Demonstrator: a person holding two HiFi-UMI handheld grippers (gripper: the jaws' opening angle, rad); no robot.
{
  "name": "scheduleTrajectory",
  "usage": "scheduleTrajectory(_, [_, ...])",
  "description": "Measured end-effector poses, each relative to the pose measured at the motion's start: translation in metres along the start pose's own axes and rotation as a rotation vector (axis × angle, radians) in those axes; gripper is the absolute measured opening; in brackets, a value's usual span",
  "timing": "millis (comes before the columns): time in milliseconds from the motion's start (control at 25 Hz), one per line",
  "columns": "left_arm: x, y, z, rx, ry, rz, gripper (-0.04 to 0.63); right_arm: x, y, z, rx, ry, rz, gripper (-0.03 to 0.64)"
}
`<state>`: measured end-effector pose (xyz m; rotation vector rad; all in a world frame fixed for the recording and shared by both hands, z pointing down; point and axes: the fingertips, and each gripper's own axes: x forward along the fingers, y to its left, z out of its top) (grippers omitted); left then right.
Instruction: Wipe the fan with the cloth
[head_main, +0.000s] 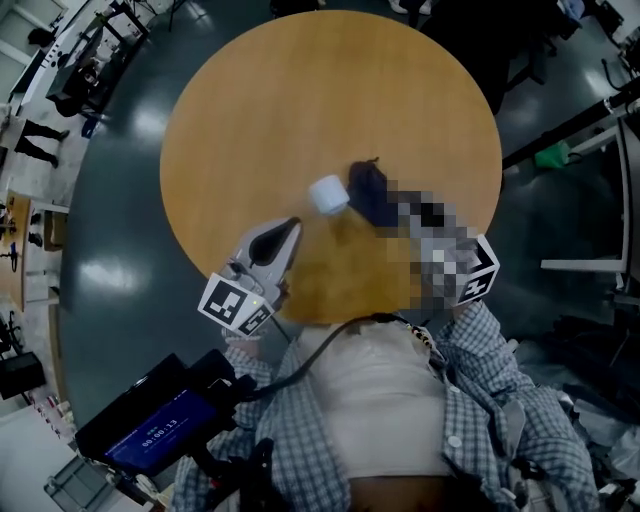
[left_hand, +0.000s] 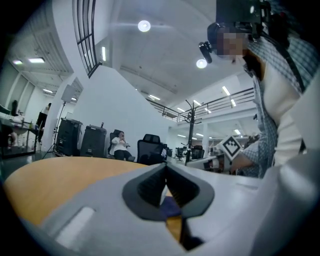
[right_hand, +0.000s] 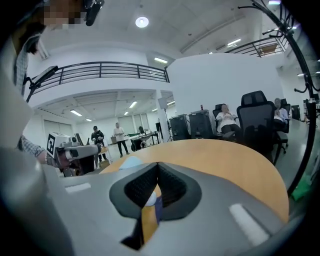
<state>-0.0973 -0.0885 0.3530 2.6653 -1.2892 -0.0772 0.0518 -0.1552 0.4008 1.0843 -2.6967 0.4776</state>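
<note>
A round wooden table (head_main: 300, 100) is being viewed from above, and the task's two things are lying on it towards the person's side of the middle. The fan (head_main: 328, 194), a small white unit, is being found just left of the cloth (head_main: 370, 190), a dark bundle; whether the two are touching cannot be told. Neither is being held. The left gripper (head_main: 293, 228) is being kept near the table's near edge, pointing towards the fan and apart from it, with its marker cube (head_main: 237, 303) at the rear. In the left gripper view its jaws are being held clenched, tip against tip, with nothing between the pads; only a strip of the dark cloth and the tabletop is being seen through the gap beneath them. The right gripper (right_hand: 157, 167) is likewise being held clenched and empty in the right gripper view, where a sliver of the white fan and the dark cloth is showing behind the closed jaws. In the head view its front end cannot be made out; its marker cube (head_main: 478, 272) is being seen at the table's near right edge, beside the cloth. Both tools are being carried by a person in a checked shirt (head_main: 500, 400).
</note>
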Motion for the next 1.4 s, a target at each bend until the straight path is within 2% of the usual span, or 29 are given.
scheduleTrajectory(680, [0.014, -0.008, -0.005, 0.01, 0.023, -0.047, 0.0, 0.002, -0.002, 0.004, -0.022, -0.004, -0.009, 0.003])
scheduleTrajectory(1400, [0.015, -0.011, -0.009, 0.01, 0.015, -0.053, 0.0, 0.0, -0.001, -0.005, -0.087, 0.029, -0.008, 0.003])
